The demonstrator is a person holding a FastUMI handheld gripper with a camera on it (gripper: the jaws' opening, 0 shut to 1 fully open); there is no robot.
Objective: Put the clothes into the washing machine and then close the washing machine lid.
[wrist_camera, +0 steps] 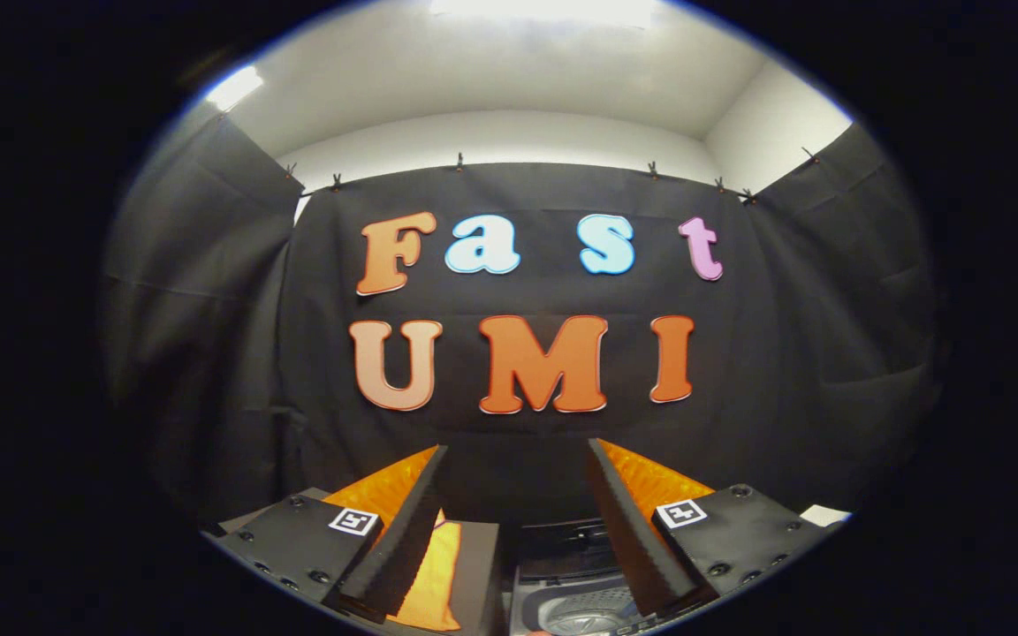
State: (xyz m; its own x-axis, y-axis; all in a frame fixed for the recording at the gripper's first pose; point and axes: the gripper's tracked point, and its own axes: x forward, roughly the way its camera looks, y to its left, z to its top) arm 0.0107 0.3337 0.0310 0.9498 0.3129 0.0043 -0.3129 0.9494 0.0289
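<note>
Fingers [403,521] of the hand-held gripper [518,459] stand spread wide with nothing between them, raised and pointing at the black cloth wall [792,353] of the booth. Open room lies ahead of the tips up to that cloth, and the white ceiling [509,79] shows above its top edge. Low between the fingers sits the washing machine [575,583], its lid open; the dark rear edge of the top and part of the drum [584,611] show. An orange cloth [434,574], likely the clothes, lies just beside the machine's near left edge, under the left finger.
</note>
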